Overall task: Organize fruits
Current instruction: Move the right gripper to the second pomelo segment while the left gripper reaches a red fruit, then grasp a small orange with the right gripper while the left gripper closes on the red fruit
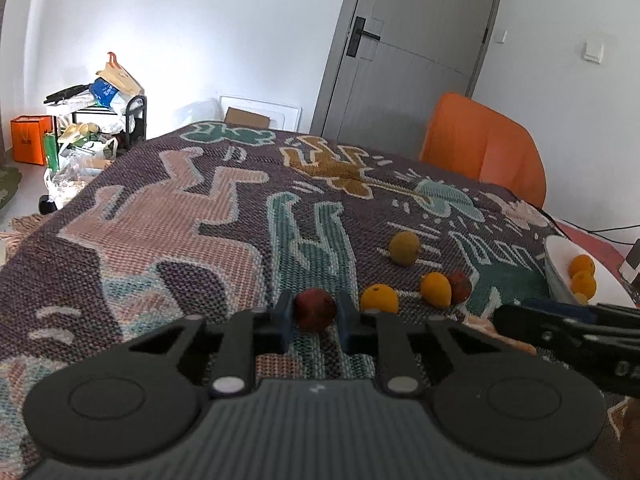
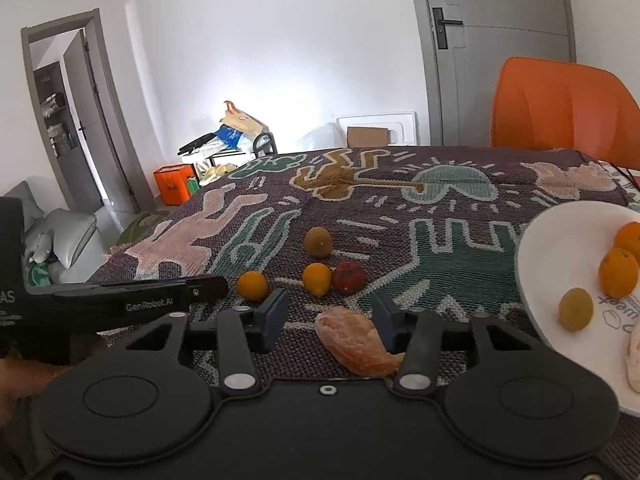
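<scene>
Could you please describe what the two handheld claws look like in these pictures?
Both are matte black plastic. The left claw and the right claw each have dark blue pads on angular black linkage arms with silver pivot pins, two round black discs and a ribbed grey body. The left one's side bears white "GenRobot.AI" lettering. No cables or sleeves show.

Home interior, lived-in room. Desk covered by woven patterned blanket (image 2: pixel 440 216) with cartoon figures. Orange chair (image 2: pixel 560 108) pulled up at far side. Grey door (image 1: pixel 404 48) with black lever handle, white walls, light switch (image 1: pixel 593 50). Second doorway (image 2: pixel 76 120) opens onto shelves. Corner clutter: black rack (image 1: pixel 100 116) piled with bags, orange shopping bag (image 1: pixel 30 138), cardboard box (image 2: pixel 367 136). Grey cushions (image 2: pixel 68 236) on left.
</scene>
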`<action>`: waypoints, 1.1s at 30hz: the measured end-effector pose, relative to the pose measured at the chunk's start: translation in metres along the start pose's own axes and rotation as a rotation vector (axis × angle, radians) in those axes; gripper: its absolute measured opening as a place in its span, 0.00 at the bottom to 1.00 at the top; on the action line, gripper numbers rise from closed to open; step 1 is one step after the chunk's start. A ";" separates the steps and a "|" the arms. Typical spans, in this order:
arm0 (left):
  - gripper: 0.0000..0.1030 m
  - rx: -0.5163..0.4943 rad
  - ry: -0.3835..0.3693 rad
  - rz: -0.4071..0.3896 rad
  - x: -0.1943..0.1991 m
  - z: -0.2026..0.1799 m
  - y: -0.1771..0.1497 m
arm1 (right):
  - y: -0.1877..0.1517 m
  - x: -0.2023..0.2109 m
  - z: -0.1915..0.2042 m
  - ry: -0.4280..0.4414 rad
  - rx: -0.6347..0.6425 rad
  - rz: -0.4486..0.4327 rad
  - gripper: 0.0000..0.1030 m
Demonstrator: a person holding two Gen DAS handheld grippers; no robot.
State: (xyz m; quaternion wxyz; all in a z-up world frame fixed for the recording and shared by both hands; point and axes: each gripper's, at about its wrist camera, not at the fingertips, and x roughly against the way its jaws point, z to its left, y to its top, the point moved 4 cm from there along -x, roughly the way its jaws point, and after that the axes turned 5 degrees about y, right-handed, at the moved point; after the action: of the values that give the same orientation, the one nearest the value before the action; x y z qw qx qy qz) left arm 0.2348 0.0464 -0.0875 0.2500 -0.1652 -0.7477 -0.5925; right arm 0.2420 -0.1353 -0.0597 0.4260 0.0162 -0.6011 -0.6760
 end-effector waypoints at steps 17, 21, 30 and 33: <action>0.20 0.026 -0.005 -0.052 0.031 0.019 0.010 | 0.012 -0.036 0.009 -0.001 0.044 0.035 0.26; 0.20 0.034 -0.001 -0.058 0.034 0.025 0.010 | 0.016 -0.044 0.010 -0.011 0.067 0.037 0.26; 0.20 0.056 -0.007 -0.063 0.038 0.035 0.009 | 0.022 -0.061 0.013 -0.032 0.118 0.053 0.24; 0.20 0.062 -0.007 -0.064 0.039 0.037 0.009 | 0.022 -0.067 0.011 -0.035 0.123 0.075 0.24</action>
State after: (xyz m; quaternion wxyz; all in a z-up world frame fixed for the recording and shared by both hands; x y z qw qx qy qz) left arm 0.2015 0.0822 -0.0647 0.2333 -0.1354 -0.7714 -0.5763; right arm 0.2904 -0.0847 -0.0713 0.4387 0.0080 -0.6491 -0.6214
